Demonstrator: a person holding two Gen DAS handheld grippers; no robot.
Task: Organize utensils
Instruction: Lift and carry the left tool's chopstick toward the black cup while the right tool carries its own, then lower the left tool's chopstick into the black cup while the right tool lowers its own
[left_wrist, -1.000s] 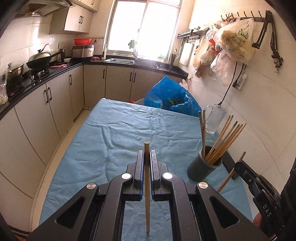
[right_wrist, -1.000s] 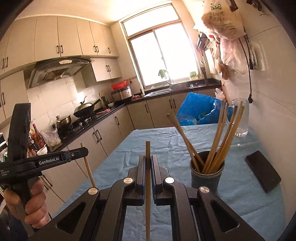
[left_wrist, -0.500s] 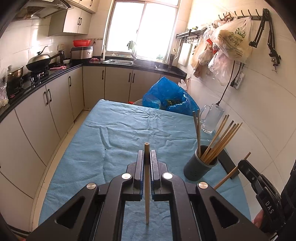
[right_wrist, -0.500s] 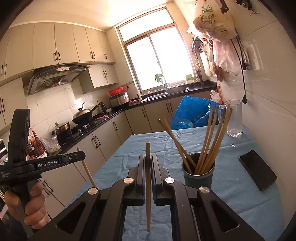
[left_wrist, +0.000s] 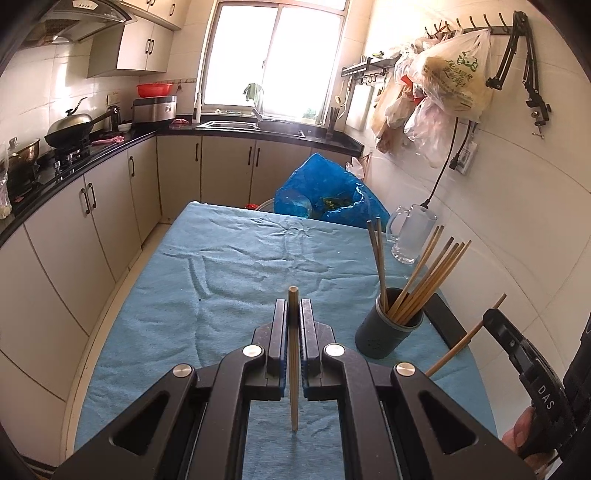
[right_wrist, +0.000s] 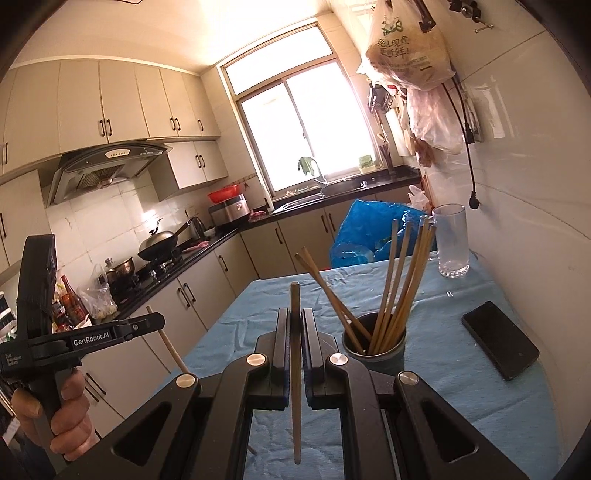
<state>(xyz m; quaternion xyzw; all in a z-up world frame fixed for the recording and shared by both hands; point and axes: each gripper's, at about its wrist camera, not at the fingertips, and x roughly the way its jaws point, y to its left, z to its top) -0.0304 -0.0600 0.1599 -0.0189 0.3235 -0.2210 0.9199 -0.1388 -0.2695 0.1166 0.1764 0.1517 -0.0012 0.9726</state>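
A dark cup (left_wrist: 388, 334) holding several wooden chopsticks stands on the blue-cloth table (left_wrist: 229, 280), at the right. My left gripper (left_wrist: 293, 308) is shut on one chopstick (left_wrist: 293, 354), held upright above the table, left of the cup. My right gripper (right_wrist: 294, 321) is shut on another chopstick (right_wrist: 295, 369), held upright just left of the cup (right_wrist: 380, 352). The right gripper also shows at the right edge of the left wrist view (left_wrist: 491, 317), and the left gripper at the left of the right wrist view (right_wrist: 155, 321).
A black phone (right_wrist: 498, 339) lies right of the cup. A glass mug (left_wrist: 410, 234) and a blue plastic bag (left_wrist: 328, 195) are at the table's far end. Cabinets and a counter run along the left. Bags hang on the right wall.
Both grippers have drawn back and risen a little with their chopsticks. The cup now sits slightly closer to the middle in both views.
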